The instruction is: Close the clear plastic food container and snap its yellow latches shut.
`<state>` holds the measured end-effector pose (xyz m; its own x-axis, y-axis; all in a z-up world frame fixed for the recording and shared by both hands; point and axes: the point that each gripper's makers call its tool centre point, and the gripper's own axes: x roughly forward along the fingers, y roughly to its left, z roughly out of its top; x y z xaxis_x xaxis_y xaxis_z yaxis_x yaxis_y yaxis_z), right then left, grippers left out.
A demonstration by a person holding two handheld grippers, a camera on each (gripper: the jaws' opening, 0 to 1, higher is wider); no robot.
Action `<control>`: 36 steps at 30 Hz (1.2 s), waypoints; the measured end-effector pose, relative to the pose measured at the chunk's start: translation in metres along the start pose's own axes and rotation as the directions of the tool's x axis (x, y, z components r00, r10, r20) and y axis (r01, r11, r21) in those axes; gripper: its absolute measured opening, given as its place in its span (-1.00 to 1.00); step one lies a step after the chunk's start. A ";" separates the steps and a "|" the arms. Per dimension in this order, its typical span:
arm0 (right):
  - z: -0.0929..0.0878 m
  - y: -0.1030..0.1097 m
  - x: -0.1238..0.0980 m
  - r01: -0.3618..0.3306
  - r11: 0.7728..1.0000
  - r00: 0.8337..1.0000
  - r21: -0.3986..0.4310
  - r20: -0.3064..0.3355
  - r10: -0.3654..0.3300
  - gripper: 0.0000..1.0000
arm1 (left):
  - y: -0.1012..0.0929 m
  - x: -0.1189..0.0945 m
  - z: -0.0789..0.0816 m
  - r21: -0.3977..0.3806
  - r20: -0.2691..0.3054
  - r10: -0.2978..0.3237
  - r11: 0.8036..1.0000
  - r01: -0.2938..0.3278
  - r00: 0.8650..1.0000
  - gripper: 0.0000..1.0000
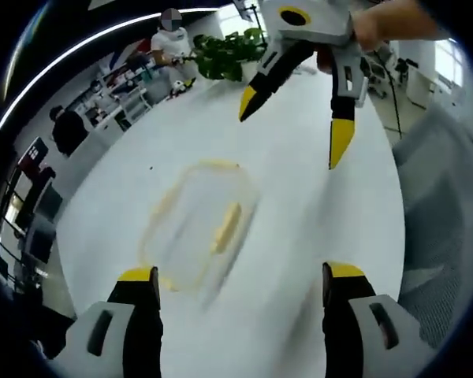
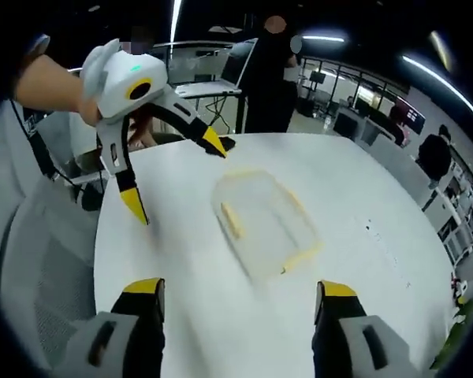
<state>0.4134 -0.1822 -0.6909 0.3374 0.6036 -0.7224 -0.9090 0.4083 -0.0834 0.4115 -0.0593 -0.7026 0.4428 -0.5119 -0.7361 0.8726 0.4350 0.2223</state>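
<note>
A clear plastic food container (image 1: 197, 228) with yellow latches (image 1: 226, 227) is seen lying flat near the middle of a round white table (image 1: 299, 205), blurred in both views, so whether the lid is fully seated cannot be told. In the left gripper view, the left gripper (image 1: 242, 276) is held above the table with its yellow-tipped jaws spread wide, empty, the container just ahead of its left jaw. The right gripper (image 1: 296, 130) is seen beyond the container, also spread wide and holding nothing, gripped by a person's hand (image 1: 386, 27). In the right gripper view the container (image 2: 264, 220) lies between the two grippers, apart from both. To do the step well, the lid would best be pressed flat by one gripper while each latch is pushed down by the other, approached slowly and squarely. A potted plant (image 1: 232, 53) is seen at the table's far edge.
</note>
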 end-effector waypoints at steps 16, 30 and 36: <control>-0.031 0.024 -0.024 0.050 0.996 0.996 0.080 0.065 -0.055 0.53 | -0.028 -0.017 -0.023 -0.177 0.055 0.047 0.984 -0.037 0.997 0.64; -0.054 0.039 -0.045 0.092 0.986 0.986 0.142 0.125 -0.110 0.48 | -0.053 -0.026 -0.037 -0.232 0.072 0.100 0.969 -0.081 0.992 0.63; -0.066 0.052 -0.052 0.091 0.983 0.984 0.162 0.136 -0.113 0.49 | -0.058 -0.036 -0.043 -0.282 0.093 0.125 0.955 -0.094 0.988 0.63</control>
<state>0.3326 -0.2373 -0.7031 0.4685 0.6408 -0.6082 -0.8228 0.5671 -0.0363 0.3358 -0.0344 -0.7164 0.5652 -0.5201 -0.6403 0.7334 0.6723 0.1013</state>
